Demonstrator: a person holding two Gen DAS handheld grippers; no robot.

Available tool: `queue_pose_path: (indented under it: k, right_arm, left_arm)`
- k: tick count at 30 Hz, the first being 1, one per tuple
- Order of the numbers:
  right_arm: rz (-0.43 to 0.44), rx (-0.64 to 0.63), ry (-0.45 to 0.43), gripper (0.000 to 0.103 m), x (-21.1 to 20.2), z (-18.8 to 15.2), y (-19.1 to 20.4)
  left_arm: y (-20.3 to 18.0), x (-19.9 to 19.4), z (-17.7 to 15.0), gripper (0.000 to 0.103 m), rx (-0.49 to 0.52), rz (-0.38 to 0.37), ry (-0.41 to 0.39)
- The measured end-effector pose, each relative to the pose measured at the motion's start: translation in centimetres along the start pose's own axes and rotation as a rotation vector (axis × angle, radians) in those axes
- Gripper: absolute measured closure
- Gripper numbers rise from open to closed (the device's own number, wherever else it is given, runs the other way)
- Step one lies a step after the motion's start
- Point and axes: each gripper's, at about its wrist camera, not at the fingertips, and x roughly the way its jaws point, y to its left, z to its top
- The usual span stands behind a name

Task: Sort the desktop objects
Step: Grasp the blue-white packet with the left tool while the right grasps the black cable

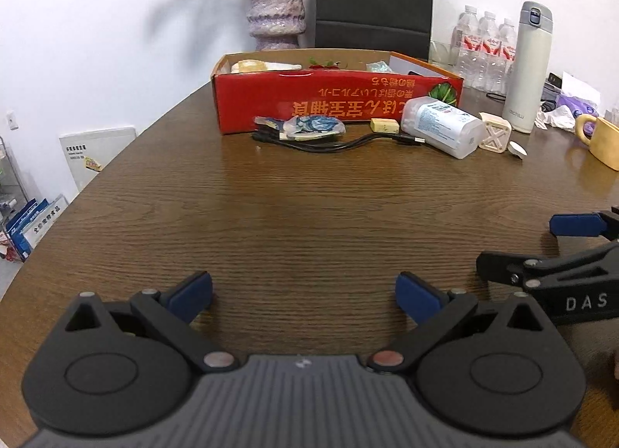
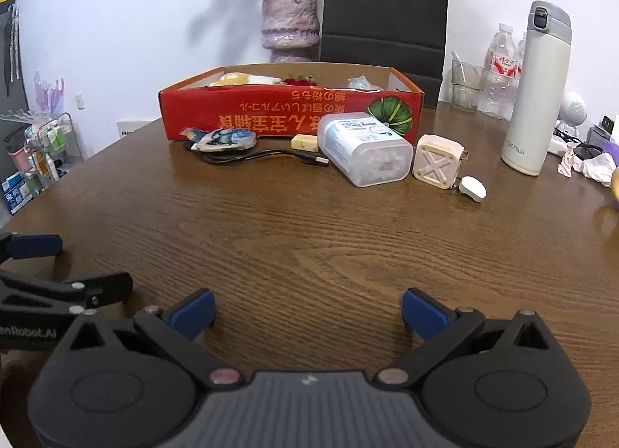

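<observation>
Both my left gripper point(image 1: 303, 295) and right gripper point(image 2: 308, 312) gape wide, empty — I'd risk snagging the black cable point(image 2: 255, 157) under the wrapped packet point(image 2: 220, 139).

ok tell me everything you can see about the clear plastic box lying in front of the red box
The clear plastic box is a rounded container with a white printed label on its upper side, packed with small white items. It lies on its side on the wooden table, just before the red box, beside the cream charger. A black cable's plug reaches it.
</observation>
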Motion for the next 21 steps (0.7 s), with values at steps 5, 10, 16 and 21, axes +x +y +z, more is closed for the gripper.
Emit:
queue_pose_path:
  k: [5, 10, 16, 21]
  right_arm:
    - [0.08, 0.045, -0.049, 0.008, -0.3, 1.6, -1.1]
    - [0.135, 0.032, -0.082, 0.027, 1.9, 5.3, -1.2]
    - [0.162, 0.049, -0.049, 0.047, 6.5, 8.1, -1.2]
    - [0.2, 0.09, -0.044, 0.047, 7.7, 7.2, -1.7]
  left_arm:
    - [1.3, -0.4, 2.0, 0.0, -0.037, -0.048, -0.019]
    - [3.4, 1.3, 6.6, 0.002, -0.085, -0.053, -0.092]
    - [3.2, 6.6, 12.0, 0.033, -0.064, -0.11, -0.107]
    - [1.0, 11.6, 13.7, 0.039, 0.054, -0.053, -0.034]
